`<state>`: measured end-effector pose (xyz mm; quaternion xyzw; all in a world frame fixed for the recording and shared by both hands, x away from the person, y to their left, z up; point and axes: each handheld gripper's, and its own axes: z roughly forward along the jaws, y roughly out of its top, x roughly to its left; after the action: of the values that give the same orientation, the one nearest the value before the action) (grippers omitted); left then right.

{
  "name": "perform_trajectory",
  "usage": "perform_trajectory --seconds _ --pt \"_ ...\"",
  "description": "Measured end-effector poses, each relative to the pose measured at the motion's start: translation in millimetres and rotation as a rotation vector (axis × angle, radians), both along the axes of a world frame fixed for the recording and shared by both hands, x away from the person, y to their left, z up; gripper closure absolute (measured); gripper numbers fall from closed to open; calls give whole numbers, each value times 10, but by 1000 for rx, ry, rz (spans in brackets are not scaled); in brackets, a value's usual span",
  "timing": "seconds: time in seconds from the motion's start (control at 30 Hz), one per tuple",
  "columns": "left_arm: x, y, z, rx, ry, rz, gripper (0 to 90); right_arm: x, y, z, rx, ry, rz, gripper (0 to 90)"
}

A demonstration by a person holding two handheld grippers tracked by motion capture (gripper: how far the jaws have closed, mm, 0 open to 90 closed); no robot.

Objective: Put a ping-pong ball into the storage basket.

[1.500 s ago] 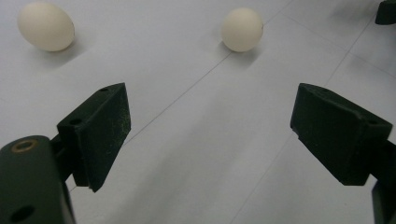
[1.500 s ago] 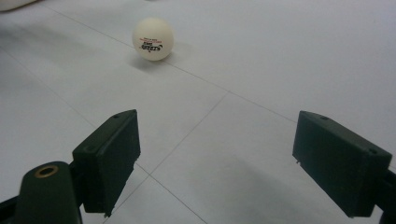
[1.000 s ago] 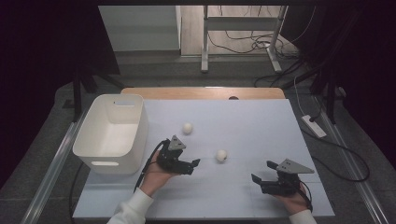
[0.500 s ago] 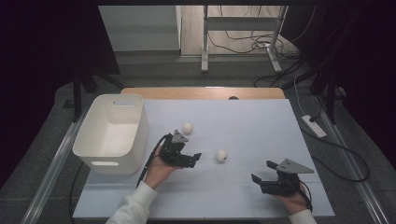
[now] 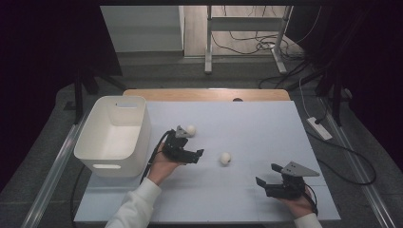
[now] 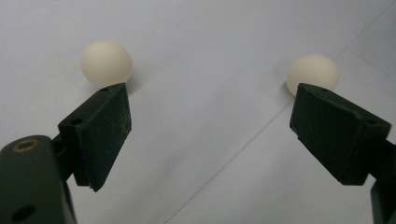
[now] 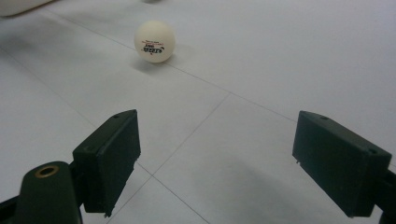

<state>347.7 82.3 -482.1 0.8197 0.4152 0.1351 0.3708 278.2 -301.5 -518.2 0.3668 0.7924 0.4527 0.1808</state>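
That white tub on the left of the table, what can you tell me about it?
The white bin is a rectangular tub with rounded corners, plastic by the look of it, standing upright and open-topped at the left edge of the pale table. It looks empty inside. An oval handle slot is cut into its near wall, another into its far wall. It rests on the table; the left gripper is just right of it, not touching.

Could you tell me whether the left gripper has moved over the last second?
Yes. The left gripper has moved away from the person and slightly right, nearer the two balls, judged against the white bin, which stayed put.
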Motion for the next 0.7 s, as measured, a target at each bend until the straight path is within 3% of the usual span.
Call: perform_trajectory --seconds 0.7 --pt "203 19 -11 7 10 38 136 1 9 -10 -1 1 8 150"
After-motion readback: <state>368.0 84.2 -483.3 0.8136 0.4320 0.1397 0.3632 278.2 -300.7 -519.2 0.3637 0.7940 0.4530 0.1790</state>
